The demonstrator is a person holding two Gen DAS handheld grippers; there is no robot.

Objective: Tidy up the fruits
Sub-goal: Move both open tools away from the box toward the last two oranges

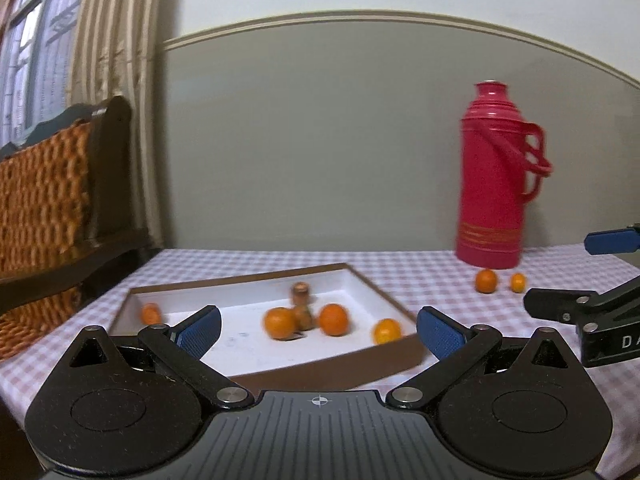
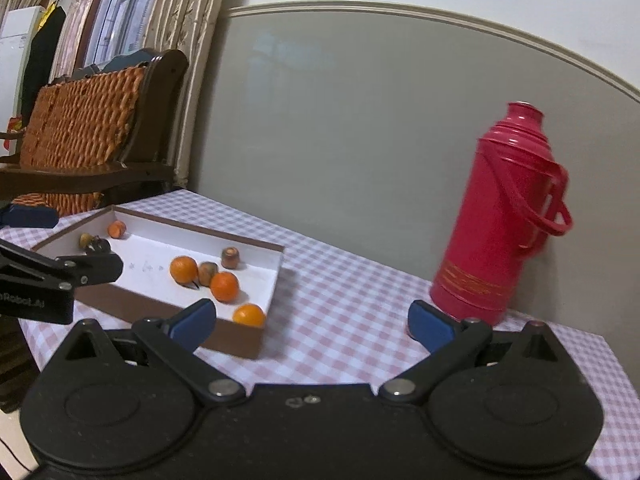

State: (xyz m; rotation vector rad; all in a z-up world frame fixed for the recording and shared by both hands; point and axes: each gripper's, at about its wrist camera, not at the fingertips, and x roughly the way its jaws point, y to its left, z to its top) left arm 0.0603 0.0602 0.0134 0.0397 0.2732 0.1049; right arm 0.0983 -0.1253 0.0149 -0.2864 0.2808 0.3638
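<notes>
1. Currently both tongs stand wide and hold nothing: the left tongs (image 1: 318,330) hover over the near edge of the tray (image 1: 352,272), and the right tongs (image 2: 312,322) hang above the checked surface (image 2: 352,292) between the tray and the red flask (image 2: 496,216).
2. Several oranges already lie in the tray, among them one orange (image 1: 281,323) beside some brown fruits (image 1: 301,293).
3. Two loose oranges (image 1: 486,281) sit on the surface just in front of the flask, well apart from the tray; these look left to gather.
4. Each fruit is likely light, round and prone to rolling, with firm but bruisable skin.
5. Best to close across the widest middle, gently, pads level.
</notes>
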